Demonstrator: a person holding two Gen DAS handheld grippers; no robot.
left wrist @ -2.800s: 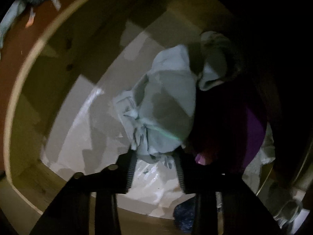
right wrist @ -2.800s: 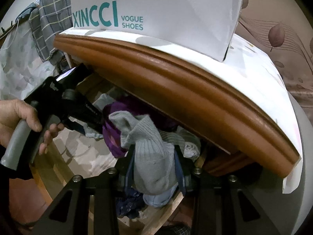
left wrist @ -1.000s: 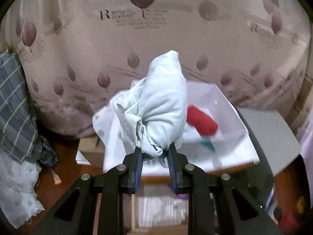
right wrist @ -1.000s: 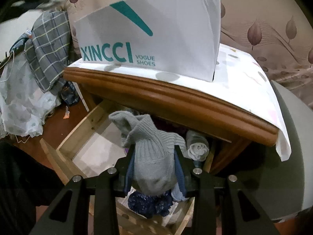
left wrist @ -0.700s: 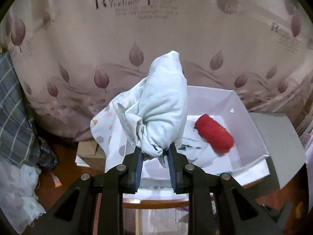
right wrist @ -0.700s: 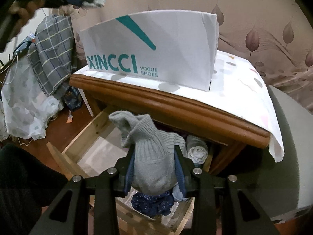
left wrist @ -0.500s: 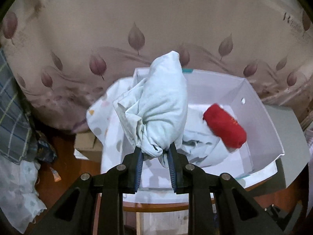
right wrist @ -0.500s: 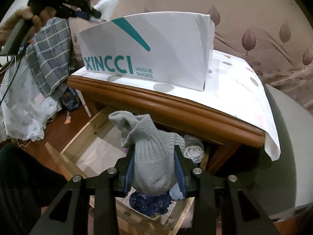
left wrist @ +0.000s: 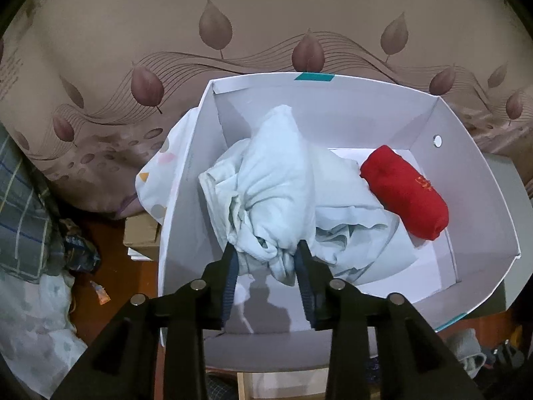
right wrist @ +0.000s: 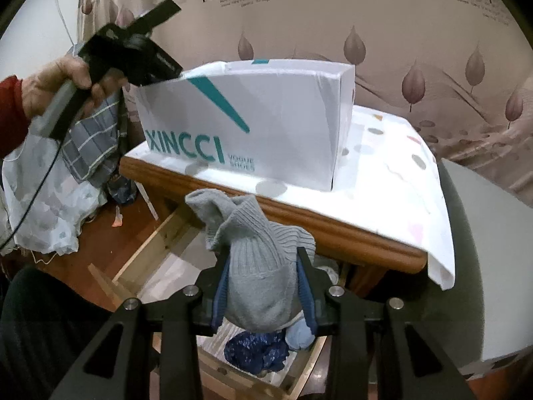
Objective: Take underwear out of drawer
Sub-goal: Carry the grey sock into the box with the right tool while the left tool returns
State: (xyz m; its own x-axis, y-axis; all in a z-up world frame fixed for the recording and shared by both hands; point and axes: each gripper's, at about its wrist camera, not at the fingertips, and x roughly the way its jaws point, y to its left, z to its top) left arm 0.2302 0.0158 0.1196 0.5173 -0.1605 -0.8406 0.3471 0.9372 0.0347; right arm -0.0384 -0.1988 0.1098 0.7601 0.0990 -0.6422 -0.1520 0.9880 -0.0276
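Left hand-held gripper (left wrist: 266, 260) loosely pinches pale underwear (left wrist: 273, 180) (possibly released); right hand-held gripper (right wrist: 263, 286) clamps grey sock (right wrist: 256, 260).

Your pale bundle of underwear (left wrist: 276, 183) covers much of the floor of the white shoe box (left wrist: 466, 153), and its lower folds sit behind the left gripper (left wrist: 266, 260), so you cannot see whether it touches the box bottom. In the right wrist view the grey knit piece (right wrist: 260, 266) hides most of the drawer (right wrist: 146, 250); only a dark blue bundle (right wrist: 256, 350) and a pale roll peek out below. The worktop (right wrist: 333, 226) shadows the drawer's back. The left gripper's tips disappear behind the box wall there.
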